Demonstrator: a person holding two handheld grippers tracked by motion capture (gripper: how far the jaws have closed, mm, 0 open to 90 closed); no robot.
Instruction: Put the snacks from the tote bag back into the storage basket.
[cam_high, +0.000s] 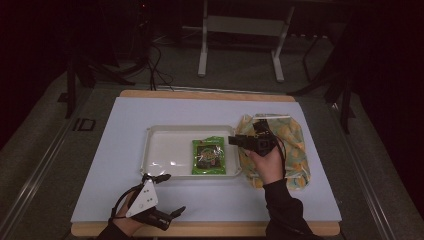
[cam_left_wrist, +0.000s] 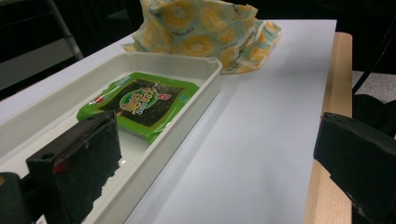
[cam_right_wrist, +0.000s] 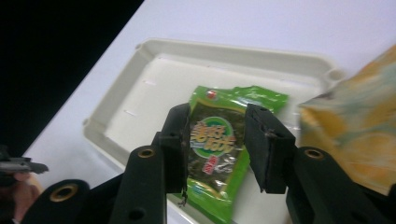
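A: Where does the green seaweed packet (cam_high: 209, 157) lie?

B: Flat inside the white tray (cam_high: 165, 131), at its right end, label up. The tray sits on the pale sheet covering the counter (cam_high: 125, 112).

A: And the right gripper (cam_high: 239, 140)?

B: It hangs above the tray's right edge, just beside the packet. In the right gripper view its fingers (cam_right_wrist: 176, 140) stand apart with the packet seen between them, below, not gripped.

A: The left gripper (cam_high: 167, 195)?

B: Low by the counter's near edge, off the tray's front left corner, fingers spread wide and holding nothing.

A: Anything else?

B: A yellow patterned cloth bag (cam_high: 295, 145) lies crumpled just right of the tray, under the right hand (cam_high: 267, 162).
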